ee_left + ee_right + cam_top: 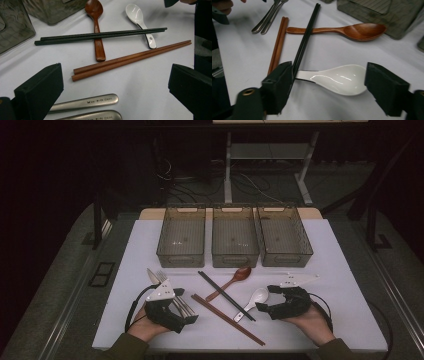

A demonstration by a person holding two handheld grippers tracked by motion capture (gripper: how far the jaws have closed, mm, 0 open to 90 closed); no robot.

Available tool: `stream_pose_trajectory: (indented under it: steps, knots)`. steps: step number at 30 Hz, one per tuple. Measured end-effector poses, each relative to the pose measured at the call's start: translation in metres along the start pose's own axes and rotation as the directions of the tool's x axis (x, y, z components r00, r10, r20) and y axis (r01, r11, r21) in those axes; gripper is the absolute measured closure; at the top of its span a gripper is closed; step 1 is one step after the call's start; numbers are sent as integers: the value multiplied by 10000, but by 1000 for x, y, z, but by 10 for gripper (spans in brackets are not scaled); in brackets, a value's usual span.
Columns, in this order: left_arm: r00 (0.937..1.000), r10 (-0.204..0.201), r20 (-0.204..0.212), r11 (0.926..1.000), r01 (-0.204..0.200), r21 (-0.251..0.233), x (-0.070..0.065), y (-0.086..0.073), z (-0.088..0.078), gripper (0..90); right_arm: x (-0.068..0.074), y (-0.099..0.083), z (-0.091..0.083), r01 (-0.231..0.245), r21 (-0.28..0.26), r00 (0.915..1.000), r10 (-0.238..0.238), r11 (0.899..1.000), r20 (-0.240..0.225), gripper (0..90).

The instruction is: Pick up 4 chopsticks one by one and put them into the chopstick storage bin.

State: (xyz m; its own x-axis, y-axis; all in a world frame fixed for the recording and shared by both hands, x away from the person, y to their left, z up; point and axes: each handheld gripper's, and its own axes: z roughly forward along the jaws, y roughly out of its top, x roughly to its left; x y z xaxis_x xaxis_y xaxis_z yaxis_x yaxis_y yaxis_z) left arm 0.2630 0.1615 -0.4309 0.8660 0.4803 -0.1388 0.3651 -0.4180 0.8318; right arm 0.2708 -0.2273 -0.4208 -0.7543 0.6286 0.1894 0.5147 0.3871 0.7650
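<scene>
I can make out engraved markings on the two metal handles [86, 103] at the table's near edge in my left gripper view: a small butterfly-like emblem followed by a short row of characters, too small for me to read

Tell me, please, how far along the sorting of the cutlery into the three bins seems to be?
Nothing looks done: all three bins hold no cutlery. In hand: the right gripper straddles the white spoon with its jaws open, not gripping yet. The left gripper is open near the metal cutlery. Left on the table: the wooden spoon, black chopsticks, brown chopsticks and everything else.
</scene>
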Motion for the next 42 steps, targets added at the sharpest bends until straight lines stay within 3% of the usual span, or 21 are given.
stream_pose_trajectory:
  steps: [2,11,18,27,42]
  knots:
    - [10000,11,1,10000,-11,12,0,0,0,0,1,2,4,87,155,9997,-84,9998,-240,332]
    - [10000,53,27,10000,-53,2,0,0,0,0,7,8,15,353,358,9985,-337,9987,-435,470]
    - [9999,90,64,10000,-90,28,-1,1,0,0,12,15,27,545,566,9951,-495,9969,-856,642]
    - [9999,120,122,9999,-121,37,-1,1,0,0,16,20,40,839,852,9911,-743,9928,-1107,709]
    - [9999,126,109,9999,-126,58,-1,0,0,0,23,23,53,848,1103,9913,-727,9903,-1096,774]
